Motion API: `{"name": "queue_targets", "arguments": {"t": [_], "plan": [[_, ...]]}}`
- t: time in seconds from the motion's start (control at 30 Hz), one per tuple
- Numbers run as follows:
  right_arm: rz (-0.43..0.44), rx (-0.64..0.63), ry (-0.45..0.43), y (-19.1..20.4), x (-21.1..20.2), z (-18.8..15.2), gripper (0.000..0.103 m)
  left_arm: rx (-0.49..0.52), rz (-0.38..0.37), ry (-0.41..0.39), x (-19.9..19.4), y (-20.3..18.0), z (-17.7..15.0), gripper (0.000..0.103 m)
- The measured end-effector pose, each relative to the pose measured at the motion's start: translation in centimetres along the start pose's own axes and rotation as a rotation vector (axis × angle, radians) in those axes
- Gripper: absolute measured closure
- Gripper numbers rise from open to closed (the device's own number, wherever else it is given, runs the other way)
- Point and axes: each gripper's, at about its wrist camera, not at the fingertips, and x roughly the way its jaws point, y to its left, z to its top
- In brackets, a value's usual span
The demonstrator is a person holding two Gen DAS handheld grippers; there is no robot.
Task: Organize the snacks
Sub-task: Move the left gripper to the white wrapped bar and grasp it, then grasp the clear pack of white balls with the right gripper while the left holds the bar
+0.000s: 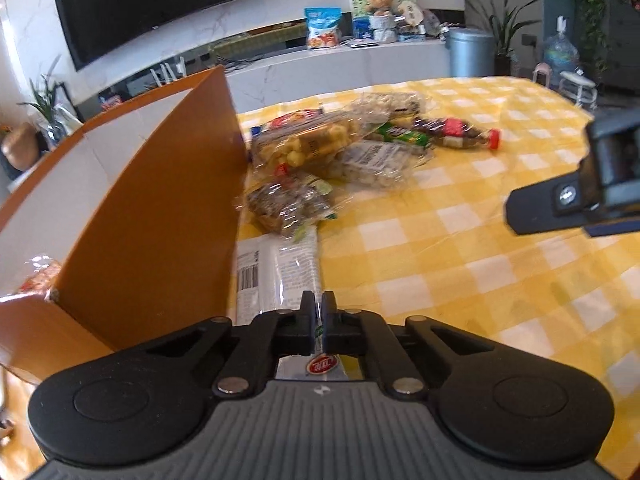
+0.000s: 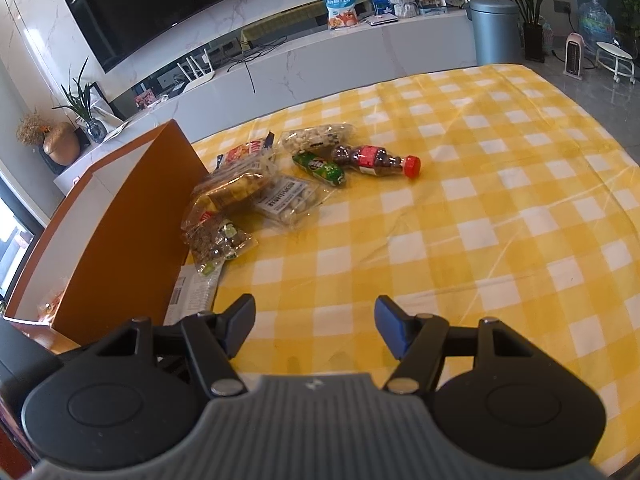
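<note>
My left gripper [image 1: 319, 310] is shut on the near end of a flat white snack packet [image 1: 276, 268], which lies on the yellow checked cloth beside the orange box [image 1: 160, 220]. The same packet [image 2: 192, 294] shows against the box [image 2: 120, 240] in the right wrist view. A pile of snacks lies beyond it: a bag of yellow puffs [image 1: 312, 148], a brown snack bag [image 1: 288, 204], a green packet [image 2: 318, 167] and a small cola bottle [image 2: 376, 160]. One orange packet [image 1: 38, 276] lies inside the box. My right gripper [image 2: 315, 320] is open over bare cloth, holding nothing.
The table's far edge [image 2: 440, 76] faces a white TV cabinet [image 2: 340, 64] with a grey bin [image 2: 494, 32] at its end. The right gripper's finger [image 1: 560, 204] hangs at the right of the left wrist view. Bare checked cloth [image 2: 480, 220] spreads right of the snack pile.
</note>
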Motion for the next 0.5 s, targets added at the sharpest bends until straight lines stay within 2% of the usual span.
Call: {"name": "queue_targets", "arguments": {"t": [0.23, 0.33, 0.43, 0.5], "plan": [[-0.003, 0.032, 0.018, -0.6, 0.2, 0.3, 0.038, 0.024, -0.107, -0.050, -1.2, -1.7, 0.8, 0.103], [-0.006, 0.048, 0.032, -1.0, 0.4, 0.8, 0.038, 0.015, -0.142, -0.007, -0.7, -1.8, 0.9, 0.100], [-0.016, 0.035, 0.060, -1.0, 1.1, 1.5, 0.038, -0.054, -0.132, 0.043, -0.3, -1.0, 1.3, 0.082], [-0.013, 0.007, 0.069, -0.6, 1.7, 2.0, 0.038, -0.096, -0.128, 0.050, -0.3, -0.4, 1.8, 0.038]]}}
